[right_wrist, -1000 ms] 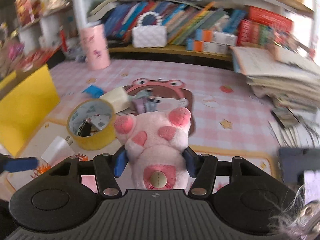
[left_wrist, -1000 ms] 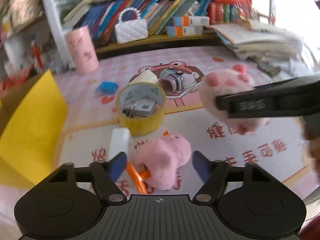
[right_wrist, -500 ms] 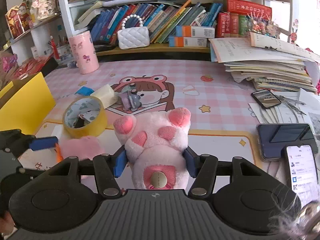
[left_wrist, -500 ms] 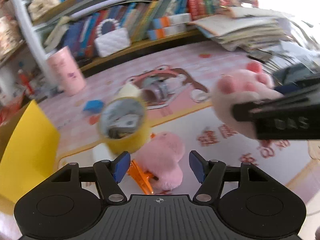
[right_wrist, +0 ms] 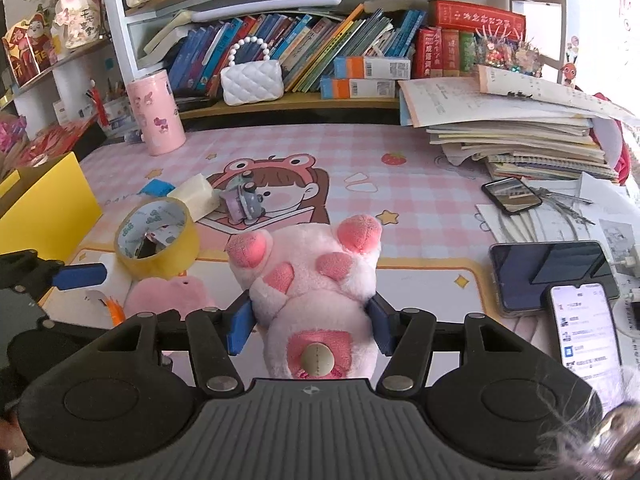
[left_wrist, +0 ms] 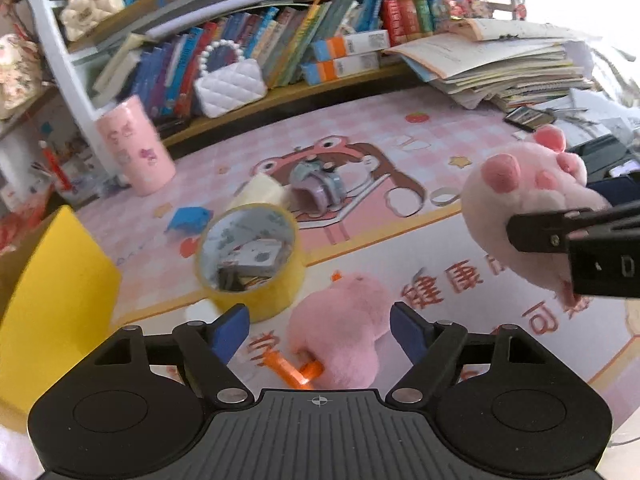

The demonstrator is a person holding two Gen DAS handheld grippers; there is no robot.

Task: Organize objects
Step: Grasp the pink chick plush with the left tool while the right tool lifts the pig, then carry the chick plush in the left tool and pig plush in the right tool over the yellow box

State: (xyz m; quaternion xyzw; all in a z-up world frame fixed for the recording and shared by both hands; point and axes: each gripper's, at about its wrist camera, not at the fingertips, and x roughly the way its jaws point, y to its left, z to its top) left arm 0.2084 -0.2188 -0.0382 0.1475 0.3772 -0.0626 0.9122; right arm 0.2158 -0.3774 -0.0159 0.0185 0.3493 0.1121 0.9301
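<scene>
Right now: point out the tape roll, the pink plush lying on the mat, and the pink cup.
tape roll [left_wrist: 256,300], left wrist view, on its yellow outer wall.
pink plush on the mat [left_wrist: 340,312], left wrist view, middle of its fuzzy body.
pink cup [right_wrist: 157,120], right wrist view, centre of its side.

Books [right_wrist: 304,52] crowd a shelf behind a white quilted purse [right_wrist: 251,82]; stacked papers [right_wrist: 516,136] sit right, above three phones [right_wrist: 554,272], one apparently lit, on the pink desk mat [right_wrist: 420,184].
</scene>
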